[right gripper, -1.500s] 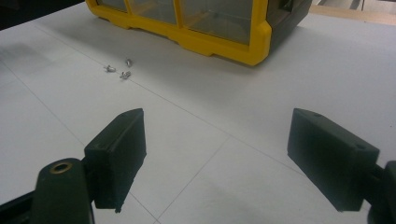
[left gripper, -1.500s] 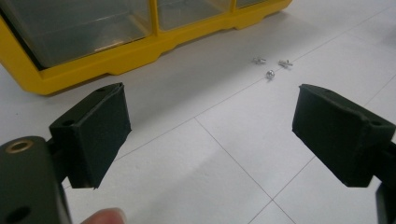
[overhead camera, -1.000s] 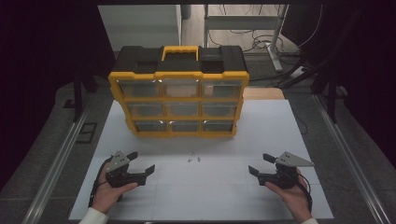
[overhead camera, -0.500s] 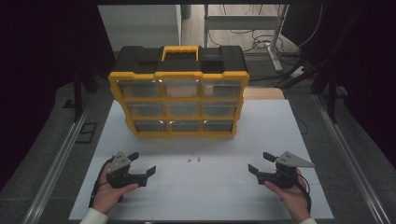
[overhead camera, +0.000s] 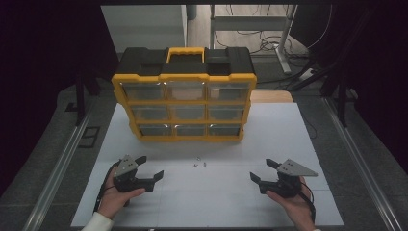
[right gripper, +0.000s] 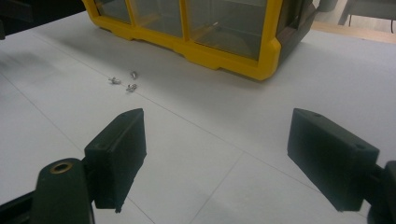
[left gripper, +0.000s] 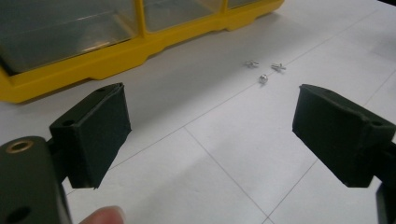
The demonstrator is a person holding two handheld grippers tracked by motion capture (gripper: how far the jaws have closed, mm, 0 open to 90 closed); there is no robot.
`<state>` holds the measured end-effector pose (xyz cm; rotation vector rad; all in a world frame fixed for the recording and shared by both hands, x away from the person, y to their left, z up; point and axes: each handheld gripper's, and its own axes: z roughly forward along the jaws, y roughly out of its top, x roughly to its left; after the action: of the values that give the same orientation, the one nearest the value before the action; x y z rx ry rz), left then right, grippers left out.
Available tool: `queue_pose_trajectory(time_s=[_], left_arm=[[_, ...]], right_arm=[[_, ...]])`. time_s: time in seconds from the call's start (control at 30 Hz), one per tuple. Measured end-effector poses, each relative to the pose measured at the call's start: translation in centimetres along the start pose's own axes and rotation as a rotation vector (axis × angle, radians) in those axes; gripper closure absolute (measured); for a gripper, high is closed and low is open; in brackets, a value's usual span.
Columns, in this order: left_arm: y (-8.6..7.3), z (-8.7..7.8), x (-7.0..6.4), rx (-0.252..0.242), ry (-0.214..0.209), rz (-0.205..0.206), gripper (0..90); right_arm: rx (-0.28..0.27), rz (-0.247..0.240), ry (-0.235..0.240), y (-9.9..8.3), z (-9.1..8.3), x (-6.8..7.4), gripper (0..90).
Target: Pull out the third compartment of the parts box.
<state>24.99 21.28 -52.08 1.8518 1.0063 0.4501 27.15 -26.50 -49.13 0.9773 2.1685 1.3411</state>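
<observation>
A yellow and black drawer organizer (overhead camera: pixel 185 94) stands upright at the back of the white table (overhead camera: pixel 211 202), its clear drawers facing me. Three small metal screws (overhead camera: pixel 198 161) lie on the table in front of it, also seen as screws (left gripper: pixel 263 70) in the left gripper view and screws (right gripper: pixel 125 81) in the right gripper view. My left gripper (overhead camera: pixel 150 167) rests at the front left, open and empty, jaws wide apart (left gripper: pixel 210 135). My right gripper (overhead camera: pixel 262 170) rests at the front right, open and empty as well (right gripper: pixel 215 154).
Metal rails (overhead camera: pixel 62 159) run along both sides of the table. A wooden surface (overhead camera: pixel 272 96) shows behind the organizer at the right. Cables and a table frame (overhead camera: pixel 269 43) lie on the floor beyond. The organizer's yellow base (right gripper: pixel 224 58) sits close ahead of the right gripper.
</observation>
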Motion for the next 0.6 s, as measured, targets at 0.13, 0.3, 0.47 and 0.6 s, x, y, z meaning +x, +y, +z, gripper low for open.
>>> queue_pose_trajectory(time_s=[0.13,0.3,0.47,0.6], left_arm=[[0.0,0.2,-0.4,0.013,-0.012,0.017,11.4],[0.0,0.0,-0.6,0.019,-0.011,0.022,11.0],[-0.1,0.2,-0.6,0.029,-0.006,0.018,10.9],[-0.1,0.4,-0.5,0.033,-0.011,0.009,10.8]], right_arm=[[-0.004,0.009,0.007,0.1,0.2,0.4,20.4],[-0.013,0.027,0.006,0.2,0.7,0.8,20.4],[-0.013,0.02,0.011,0.5,1.2,1.5,20.4],[-0.012,0.02,0.011,0.5,1.5,1.9,20.5]])
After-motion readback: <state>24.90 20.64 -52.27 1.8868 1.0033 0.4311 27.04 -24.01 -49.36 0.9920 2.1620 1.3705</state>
